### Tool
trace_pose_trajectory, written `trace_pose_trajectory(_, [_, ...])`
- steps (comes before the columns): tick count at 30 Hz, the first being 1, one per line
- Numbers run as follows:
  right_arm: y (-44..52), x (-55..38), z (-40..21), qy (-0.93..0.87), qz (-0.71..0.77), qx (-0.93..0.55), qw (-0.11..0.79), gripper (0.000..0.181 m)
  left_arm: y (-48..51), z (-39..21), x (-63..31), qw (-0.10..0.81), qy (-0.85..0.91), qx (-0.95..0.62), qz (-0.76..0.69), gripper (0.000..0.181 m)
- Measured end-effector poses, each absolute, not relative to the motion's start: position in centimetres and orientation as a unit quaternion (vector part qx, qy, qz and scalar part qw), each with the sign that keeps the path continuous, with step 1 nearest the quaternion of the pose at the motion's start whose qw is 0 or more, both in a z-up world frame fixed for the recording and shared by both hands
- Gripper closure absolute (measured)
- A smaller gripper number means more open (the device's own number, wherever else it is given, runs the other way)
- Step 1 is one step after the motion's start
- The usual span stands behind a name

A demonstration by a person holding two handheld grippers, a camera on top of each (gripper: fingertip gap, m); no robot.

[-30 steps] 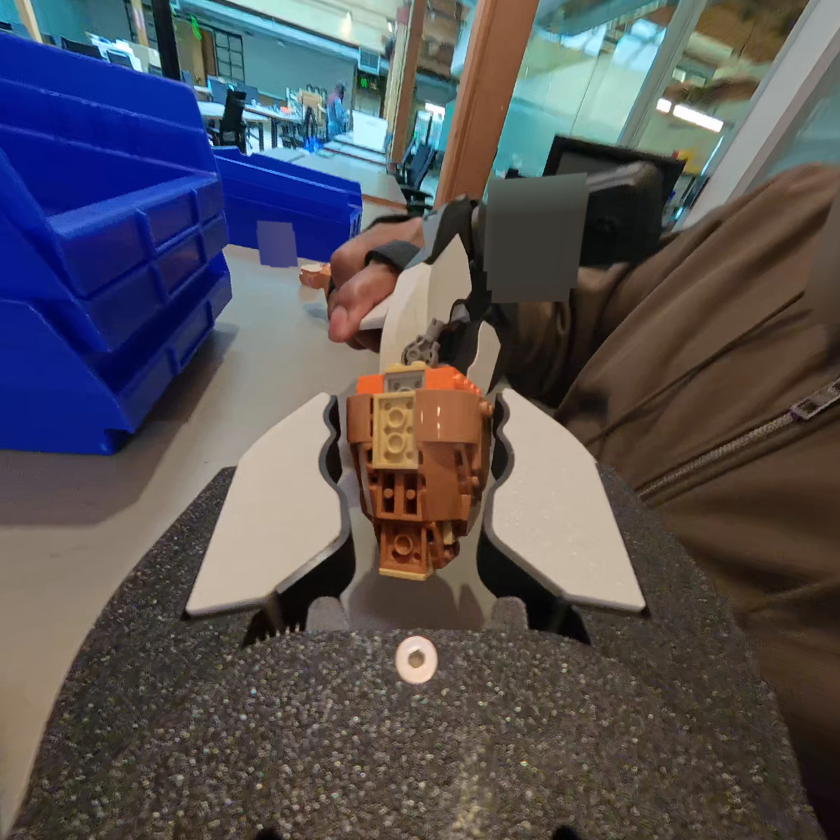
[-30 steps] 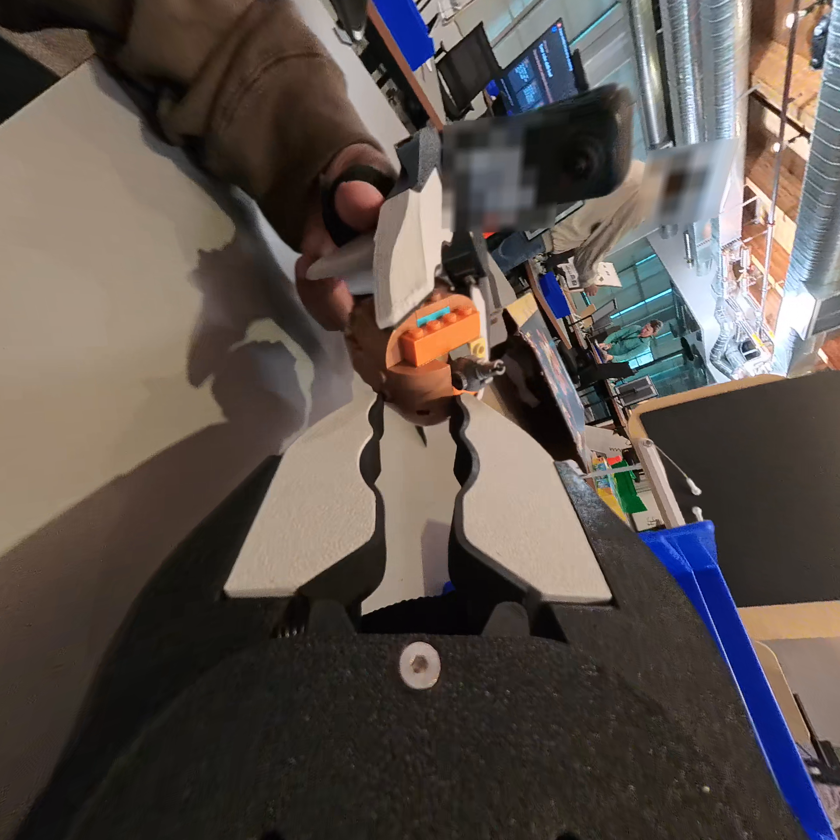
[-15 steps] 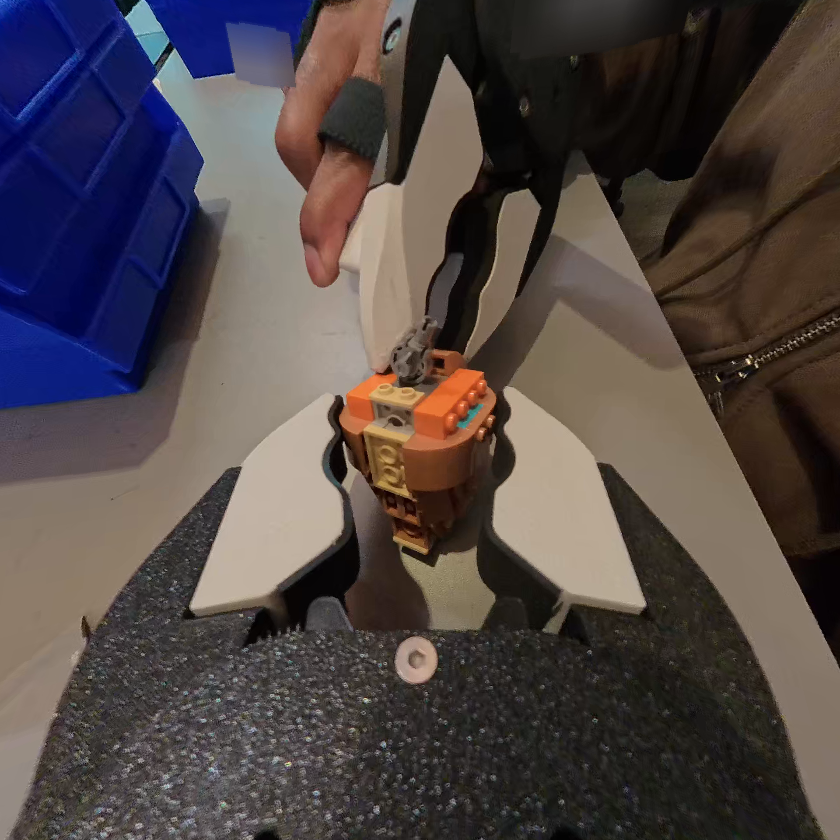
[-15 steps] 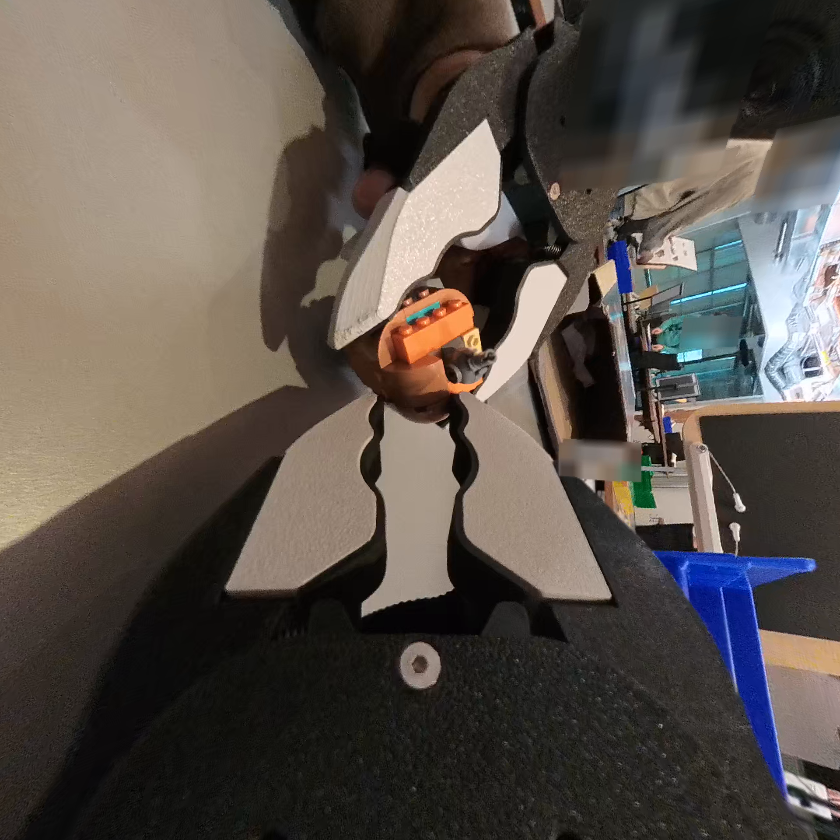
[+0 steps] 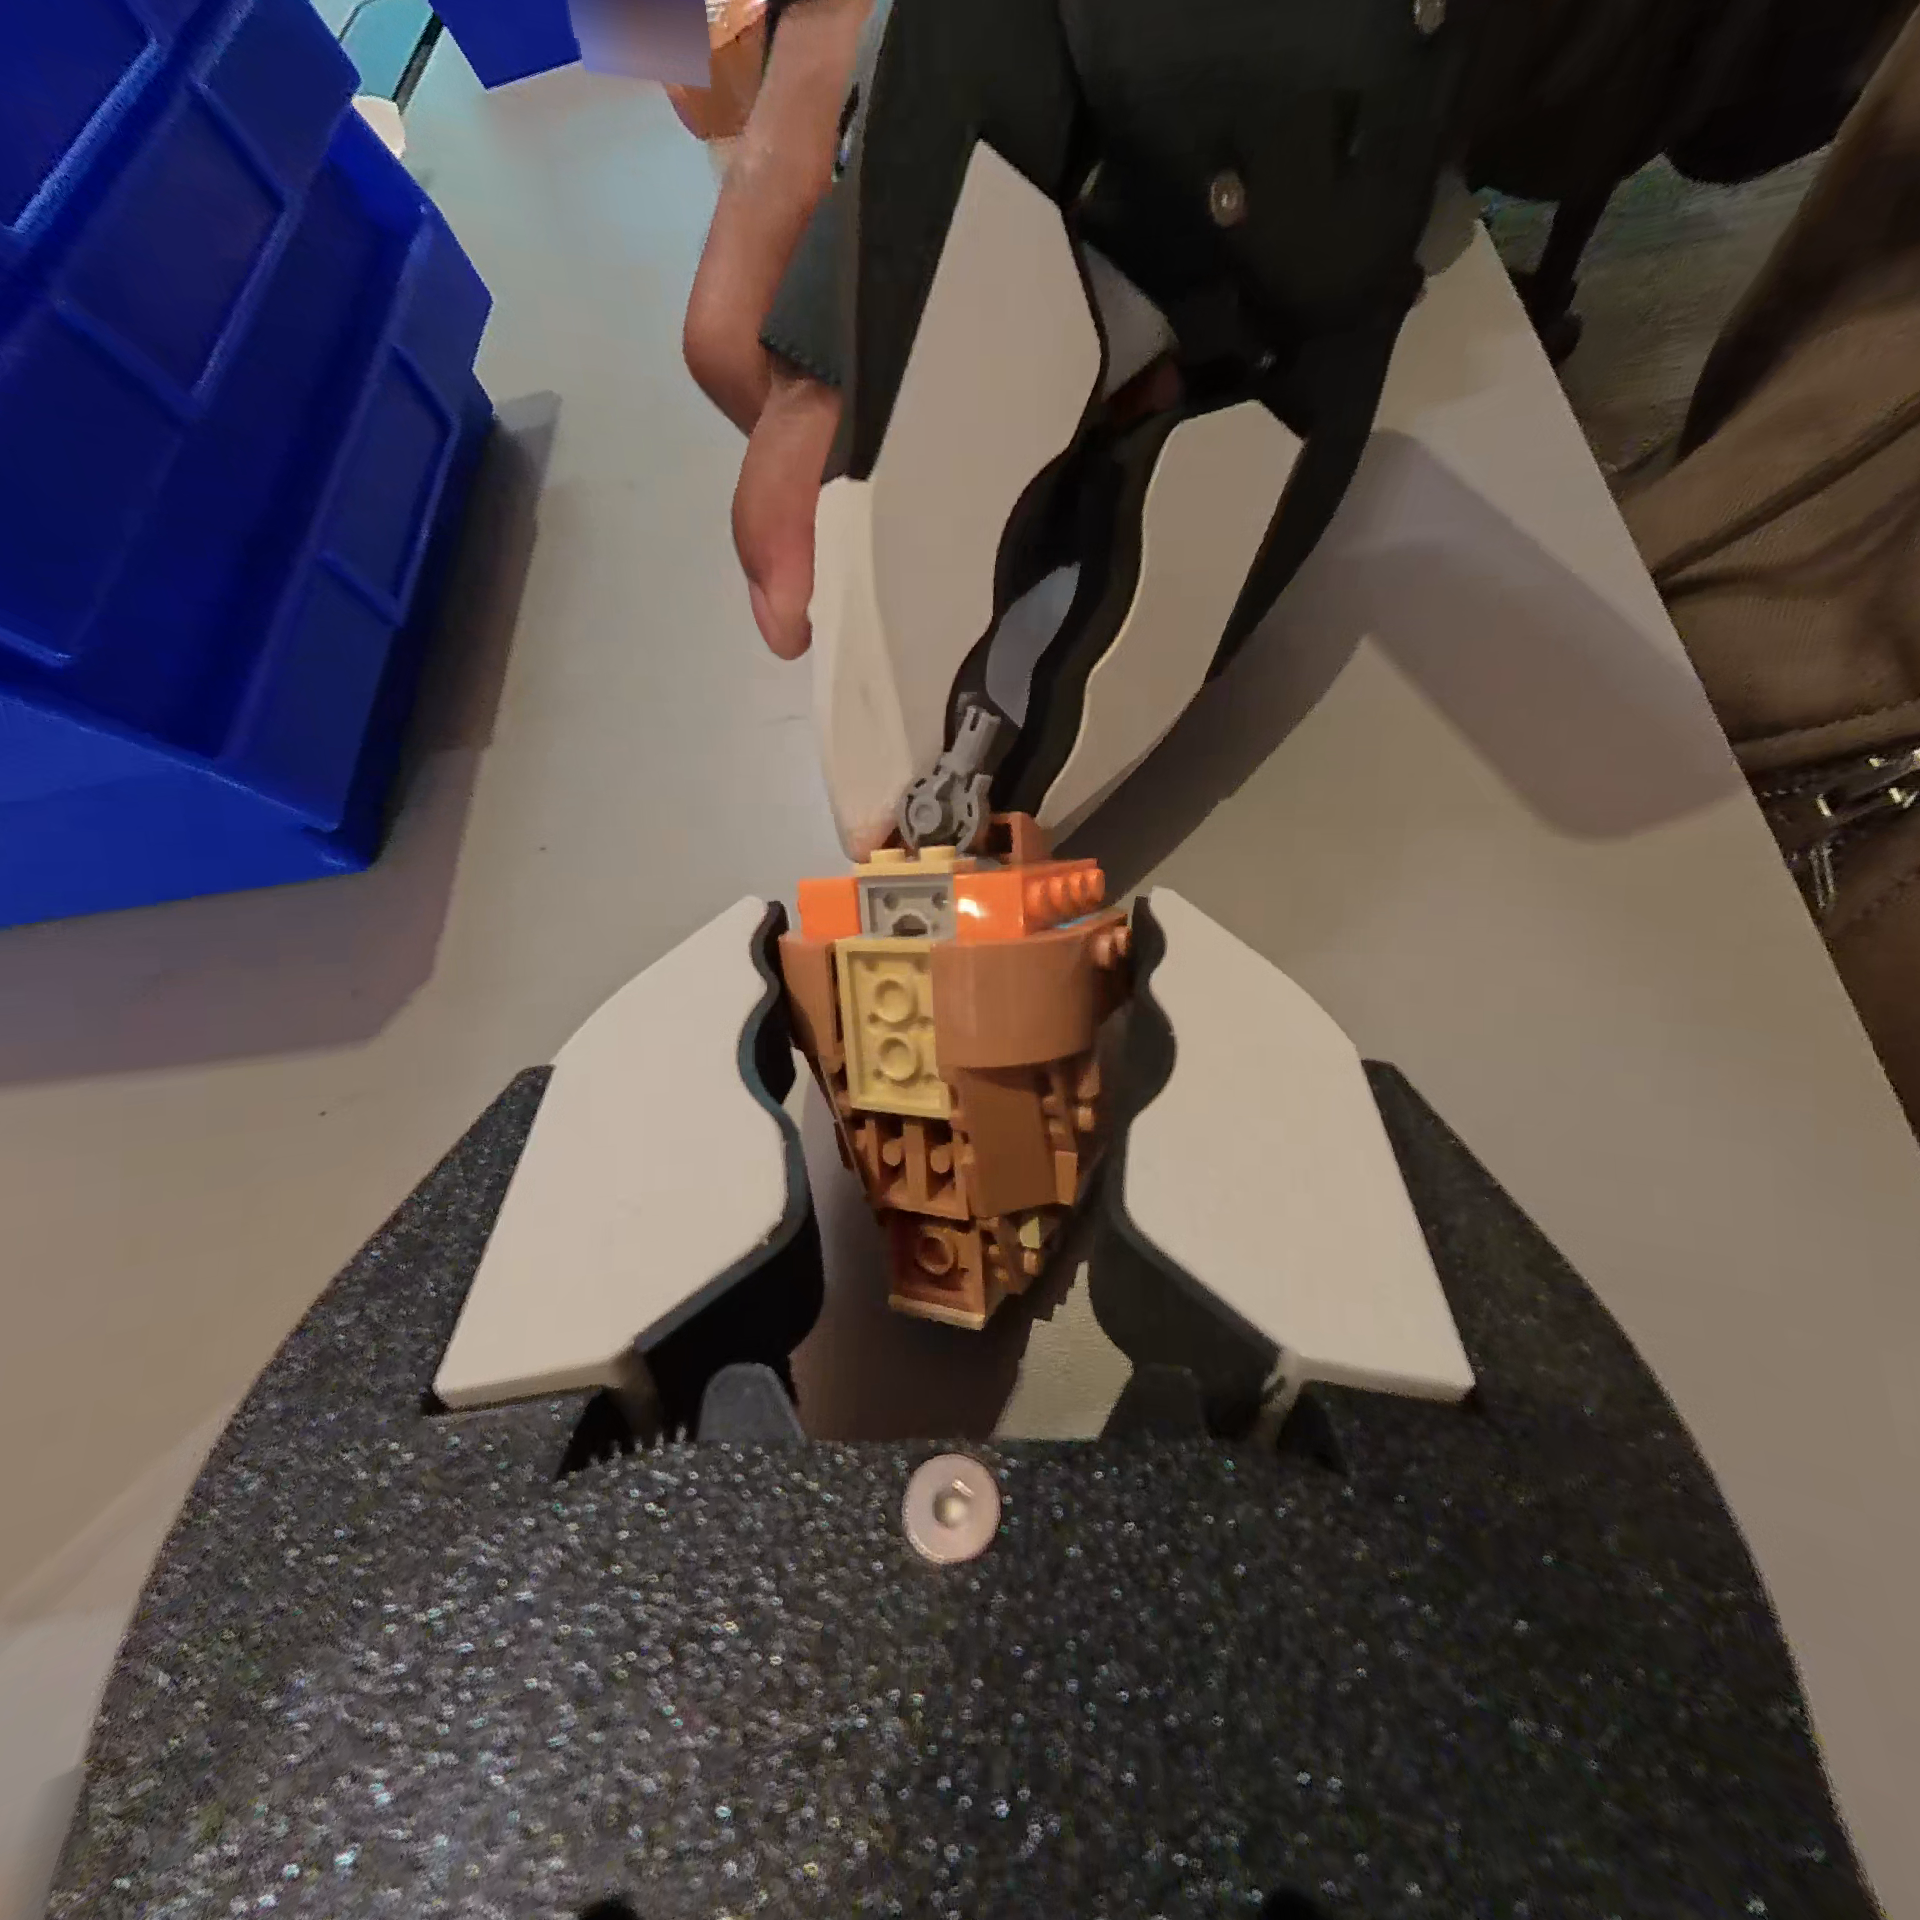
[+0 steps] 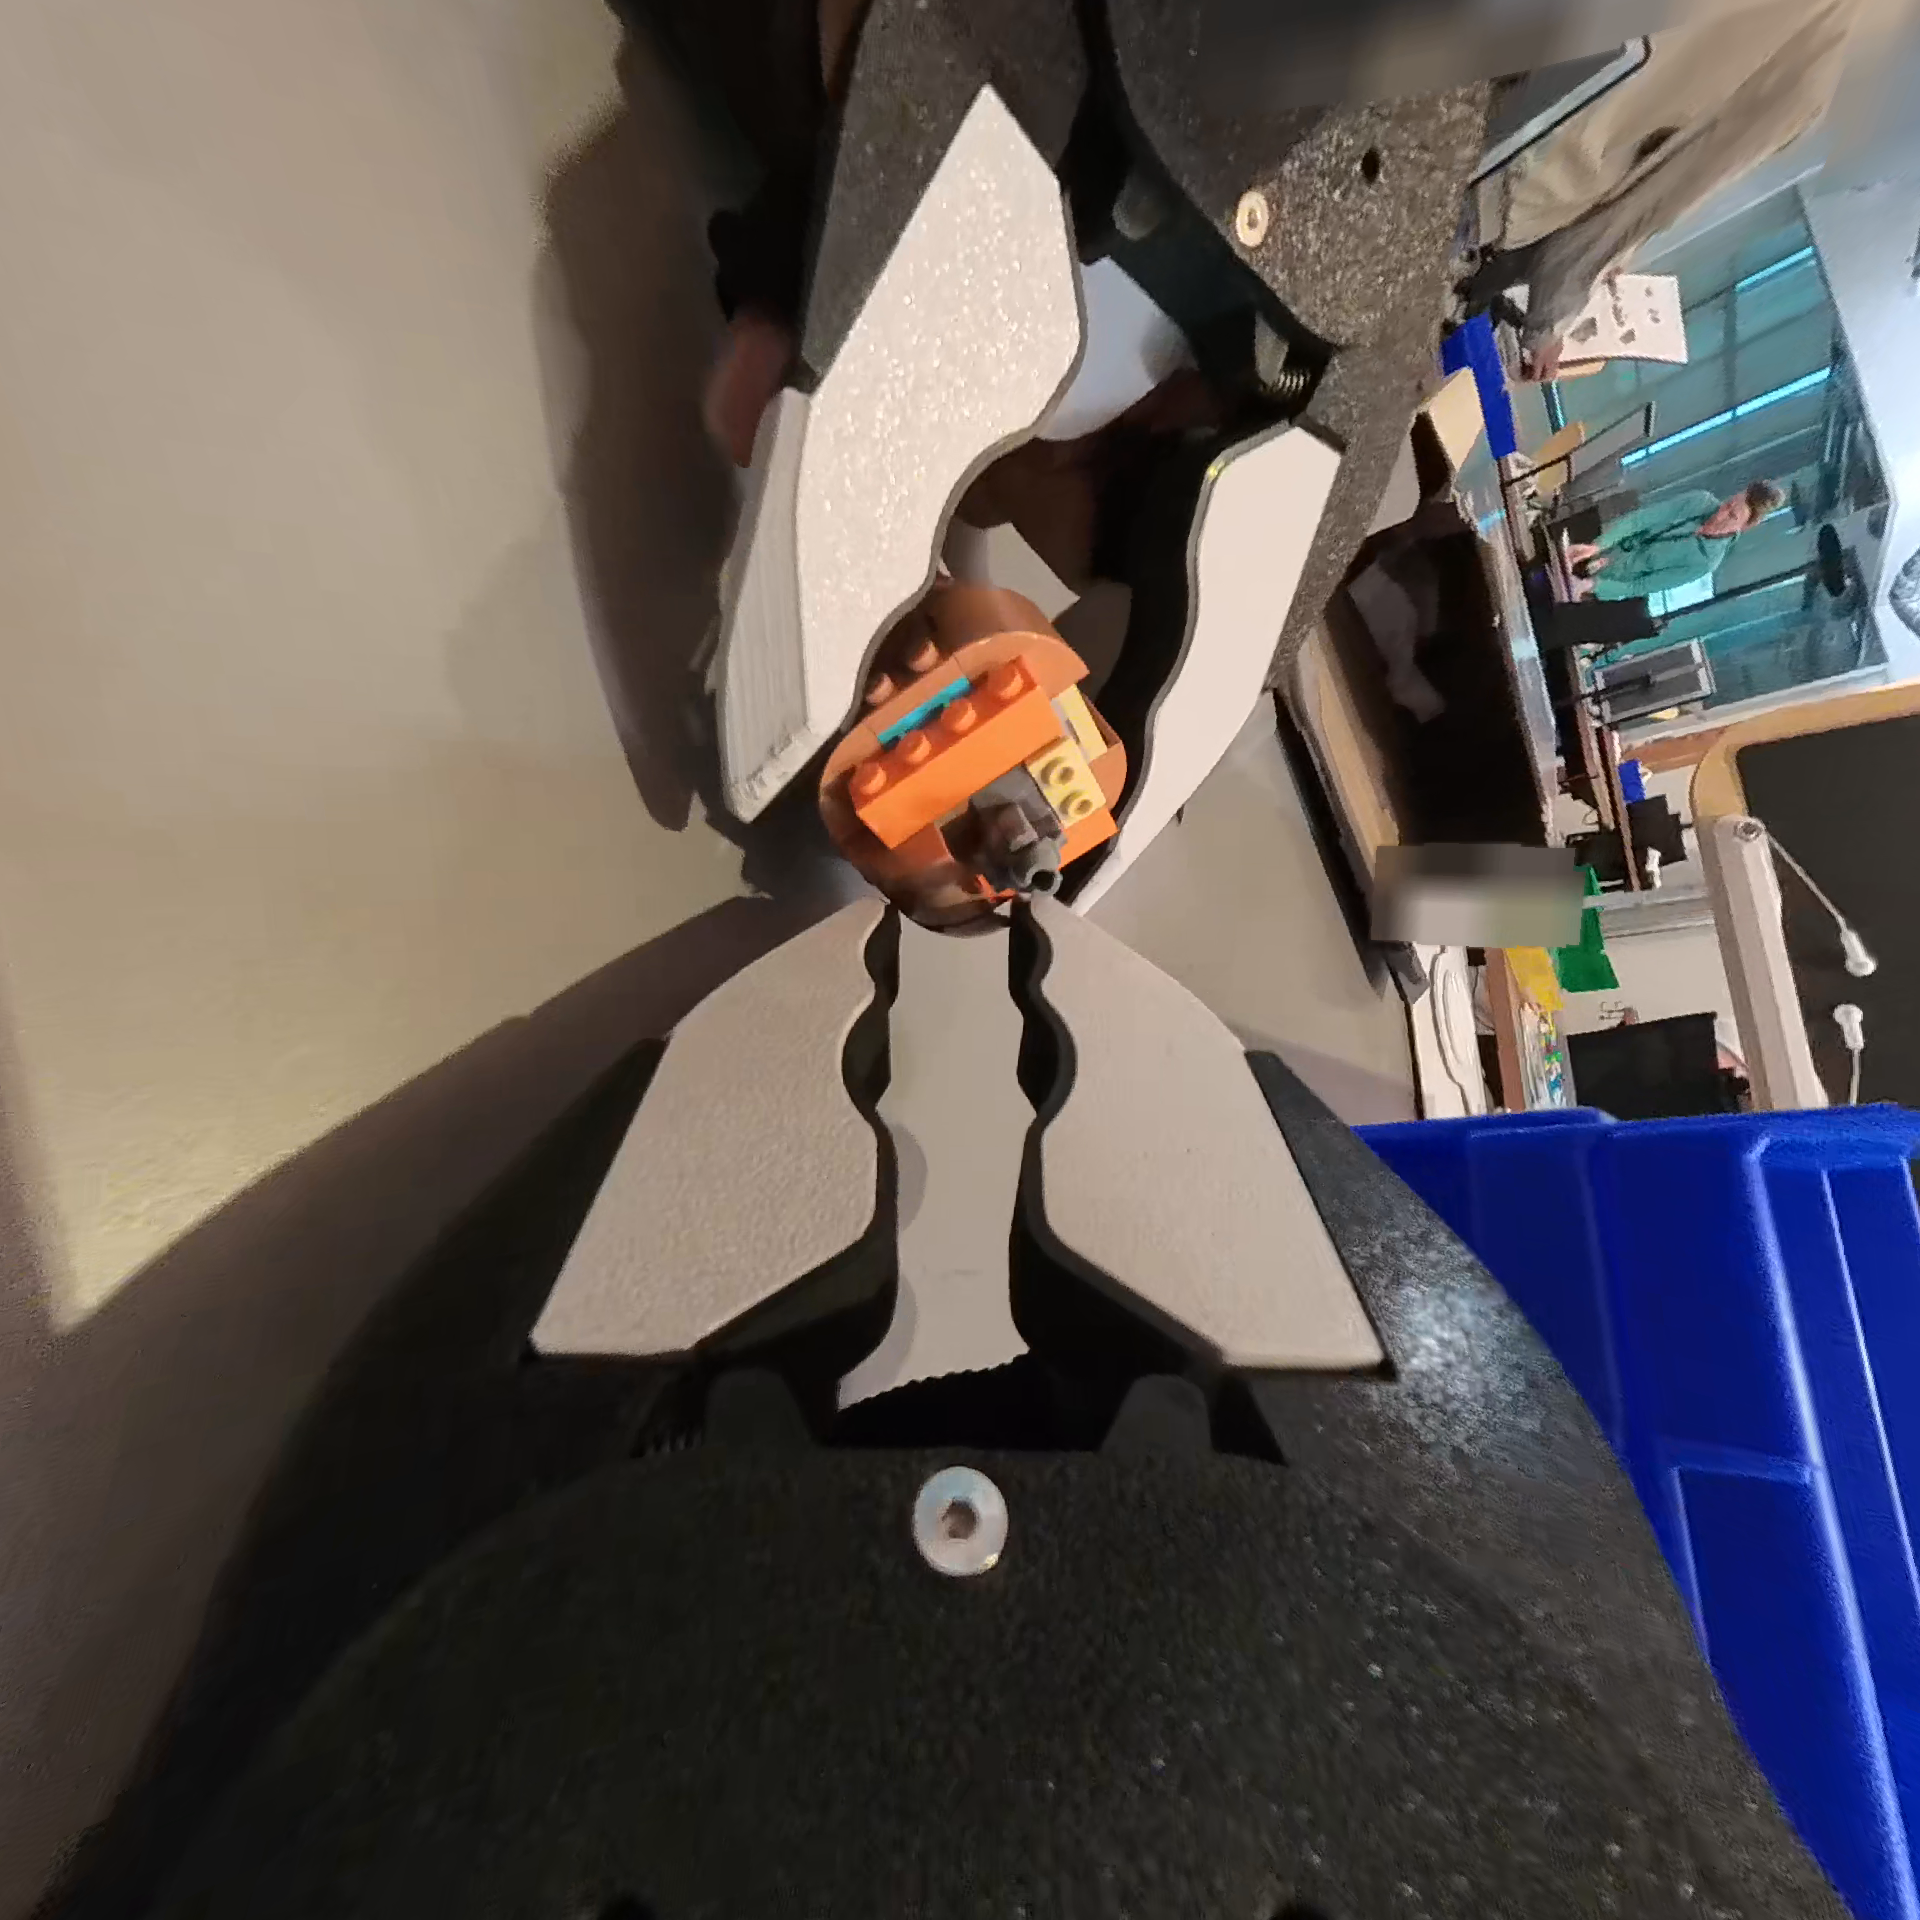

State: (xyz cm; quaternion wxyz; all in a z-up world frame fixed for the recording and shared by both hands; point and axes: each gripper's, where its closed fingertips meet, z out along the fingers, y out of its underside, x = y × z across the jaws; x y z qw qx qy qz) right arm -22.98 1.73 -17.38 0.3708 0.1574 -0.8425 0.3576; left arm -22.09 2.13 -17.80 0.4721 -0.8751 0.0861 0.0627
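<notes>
Over a grey table [image 5: 1299,727] beside blue bins [image 5: 208,416], left gripper [image 5: 951,935] clamps a brick model [image 5: 956,1060]; right gripper [image 6: 951,920] narrow.

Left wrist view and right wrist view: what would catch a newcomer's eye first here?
The brown and orange brick model stands out, clamped between the jaws of the left gripper above a pale table. The right gripper meets it from the far side, its tips at a small grey peg on the model's top. Blue bins sit at the left.
</notes>
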Motion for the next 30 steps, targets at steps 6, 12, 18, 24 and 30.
trace_pose_trajectory(6, [1.8, -23.5, -16.9, -0.842, 0.369, 0.121, 0.376, 0.161, 2.1, -17.1, -22.4, 0.491, 0.071, -0.866, 0.059, 0.119])
trace_pose_trajectory(12, [1.9, -23.7, -16.5, -0.842, 0.383, 0.092, 0.369, 0.161, 2.2, -16.7, -22.6, 0.505, 0.081, -0.856, 0.081, 0.119])
trace_pose_trajectory(18, [4.0, -24.3, -17.6, -0.867, 0.412, 0.052, 0.276, 0.171, 1.9, -16.3, -23.6, 0.467, 0.179, -0.826, 0.260, 0.119])
trace_pose_trajectory(24, [4.5, -23.7, -15.2, -0.841, 0.532, -0.090, 0.053, 0.158, 2.3, -15.6, -24.2, 0.400, 0.270, -0.767, 0.423, 0.119])
trace_pose_trajectory(30, [3.2, -22.4, -14.7, -0.819, 0.551, -0.135, -0.084, 0.155, 3.4, -15.4, -23.0, 0.348, 0.354, -0.705, 0.507, 0.119])
